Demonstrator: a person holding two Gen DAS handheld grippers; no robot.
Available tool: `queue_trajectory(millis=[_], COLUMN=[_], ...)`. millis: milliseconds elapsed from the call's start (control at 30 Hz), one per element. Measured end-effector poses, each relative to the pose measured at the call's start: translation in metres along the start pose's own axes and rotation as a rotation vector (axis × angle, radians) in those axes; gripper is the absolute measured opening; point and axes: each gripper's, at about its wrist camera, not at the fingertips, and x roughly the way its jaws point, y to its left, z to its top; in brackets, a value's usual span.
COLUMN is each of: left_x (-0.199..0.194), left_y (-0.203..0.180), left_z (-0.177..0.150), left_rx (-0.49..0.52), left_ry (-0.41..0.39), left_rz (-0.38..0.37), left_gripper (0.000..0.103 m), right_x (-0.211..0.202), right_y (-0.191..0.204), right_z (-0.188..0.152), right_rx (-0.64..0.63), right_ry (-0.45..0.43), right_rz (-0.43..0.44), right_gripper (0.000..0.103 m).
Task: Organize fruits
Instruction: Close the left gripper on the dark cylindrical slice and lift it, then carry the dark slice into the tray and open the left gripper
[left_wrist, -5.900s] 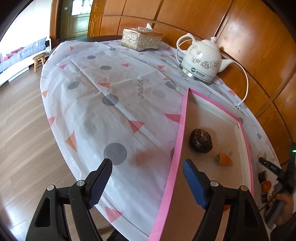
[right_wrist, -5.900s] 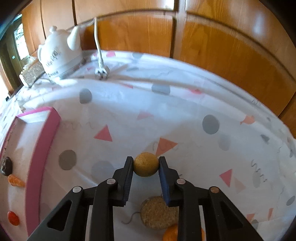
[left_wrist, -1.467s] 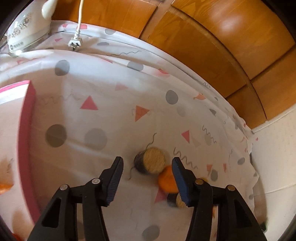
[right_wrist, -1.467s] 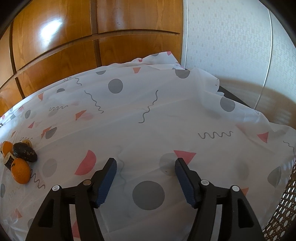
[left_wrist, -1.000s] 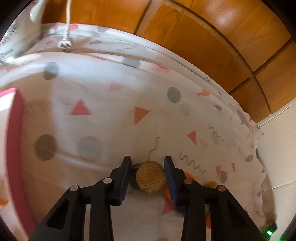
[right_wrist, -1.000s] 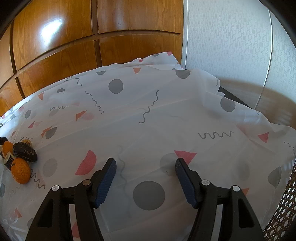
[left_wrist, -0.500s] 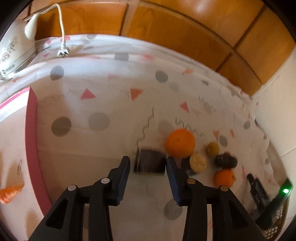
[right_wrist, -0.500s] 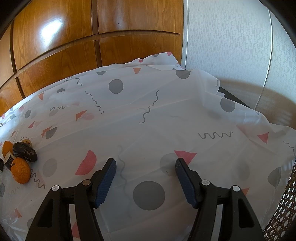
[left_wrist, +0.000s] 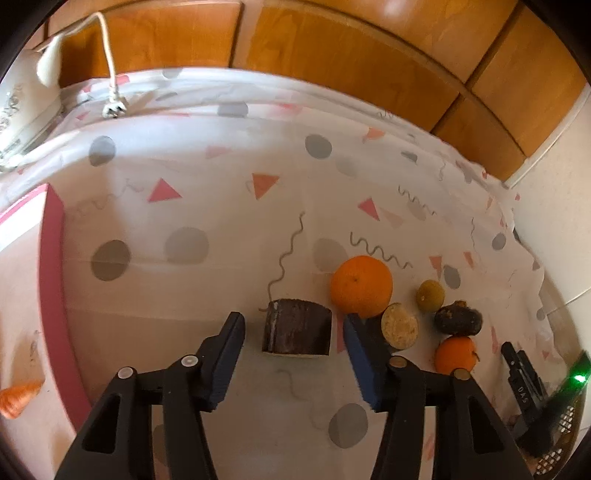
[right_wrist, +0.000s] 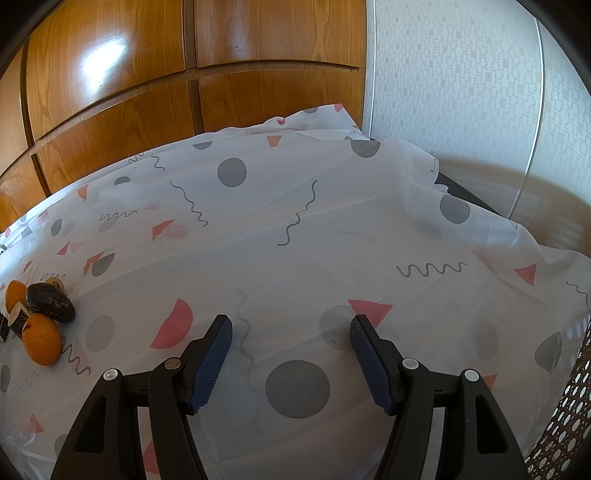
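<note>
In the left wrist view a dark brown cut fruit piece (left_wrist: 295, 328) lies on the patterned tablecloth (left_wrist: 221, 206), its dark skin facing me. My left gripper (left_wrist: 293, 320) straddles it with jaws opening, and a gap shows on each side of the piece. Just right of it sit a large orange (left_wrist: 361, 286), a tan-faced cut half (left_wrist: 400, 326), a small yellow-green fruit (left_wrist: 430, 295), a dark avocado-like fruit (left_wrist: 458, 319) and a small orange (left_wrist: 455, 354). My right gripper (right_wrist: 290, 326) stands open over bare cloth, with an orange (right_wrist: 41, 343) and the dark fruit (right_wrist: 51, 302) far to its left.
A pink-rimmed tray (left_wrist: 55, 295) holding a carrot-like piece (left_wrist: 18, 398) lies at the left. A white kettle (left_wrist: 22, 107) and its plug (left_wrist: 114, 107) are at the back left. A black device with a green light (left_wrist: 535, 398) and a wicker basket (right_wrist: 569, 424) sit at the right edge.
The left gripper was shut on the cut piece with its tan face towards me. The piece now shows its dark side, the jaws have parted from it, and more fruits are in view. The right gripper is unchanged.
</note>
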Motion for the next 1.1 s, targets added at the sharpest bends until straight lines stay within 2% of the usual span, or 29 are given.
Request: queue_trajectory(millis=[33,233,333,433,500,533,700,1100], left_x=[0.001,-0.015,-0.028,-0.039,-0.037,-0.032,-0.032,-0.035], left_y=[-0.002,-0.011,-0.02,-0.037,-0.04,-0.037,-0.036,-0.029], left_z=[-0.001,-0.03,-0.054,-0.079,-0.091,-0.095,-0.108,-0.113], left_rx=[0.015,0.03,0.091,0.198,0.229,0.219,0.237,0.203], left_ry=[-0.007,-0.033,-0.045,-0.077,-0.065,-0.057,-0.147,-0.198], left_rz=[0.013,-0.016,-0.011,0.034,0.046,0.043,0.048,0.026], left_gripper=[0.037,0.036,0.037,0.037,0.037,0.036,0.037,0.037], right_x=[0.0,0.0,0.0,0.0,0.0,0.0,0.0,-0.001], right_y=[0.0,0.001,0.001,0.001,0.001,0.001,0.001,0.002], right_z=[0.0,0.0,0.001,0.001,0.001,0.001,0.002,0.001], right_rx=[0.0,-0.001,-0.002,-0.004,-0.005,-0.006,-0.008,-0.007], right_ry=[0.0,0.0,0.0,0.0,-0.001,-0.001,-0.001,-0.002], right_rz=[0.0,-0.001,-0.002,-0.002,-0.003,-0.004,-0.003,-0.005], right_gripper=[0.068,0.068,0.068,0.068,0.068,0.068,0.068,0.068])
